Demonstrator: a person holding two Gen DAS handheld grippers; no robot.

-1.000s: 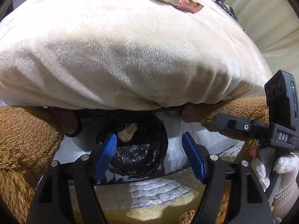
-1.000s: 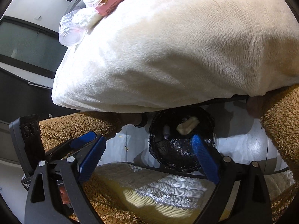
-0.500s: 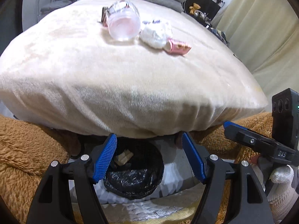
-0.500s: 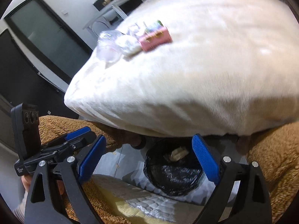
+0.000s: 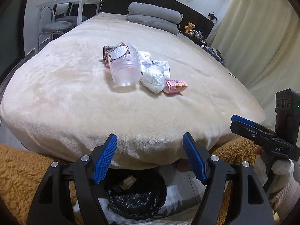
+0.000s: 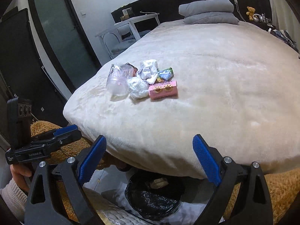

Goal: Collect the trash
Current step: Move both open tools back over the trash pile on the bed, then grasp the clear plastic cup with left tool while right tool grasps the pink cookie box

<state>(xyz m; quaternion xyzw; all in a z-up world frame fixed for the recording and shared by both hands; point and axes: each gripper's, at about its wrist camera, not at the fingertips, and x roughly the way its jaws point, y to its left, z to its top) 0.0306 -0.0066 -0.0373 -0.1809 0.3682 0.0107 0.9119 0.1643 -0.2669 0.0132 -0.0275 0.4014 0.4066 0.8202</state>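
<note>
A small heap of trash lies on the cream bed [image 5: 75,93]: a clear plastic cup [image 5: 125,66] on its side, a crumpled white tissue [image 5: 152,79], a pink carton [image 5: 176,86] and some wrappers [image 6: 165,74]. The same cup [image 6: 117,81], tissue [image 6: 136,88] and carton [image 6: 163,90] show in the right wrist view. Below the bed's foot stands a bin with a black liner [image 5: 136,198] holding a few scraps. My left gripper [image 5: 150,159] and right gripper [image 6: 150,161] hover side by side above the bin [image 6: 153,198], both open and empty, well short of the heap.
Brown fluffy fabric [image 5: 20,172] lies on both sides of the bin. Grey pillows [image 5: 153,16] are stacked at the bed's head, with a white table and chair [image 5: 61,15] at its left, a dark glass door [image 6: 61,37] beyond and curtains [image 5: 262,37] at the right.
Both grippers have risen and tilted up from over the bin, so the bed top and the heap of trash have come into view. Neither gripper's opening changed.
</note>
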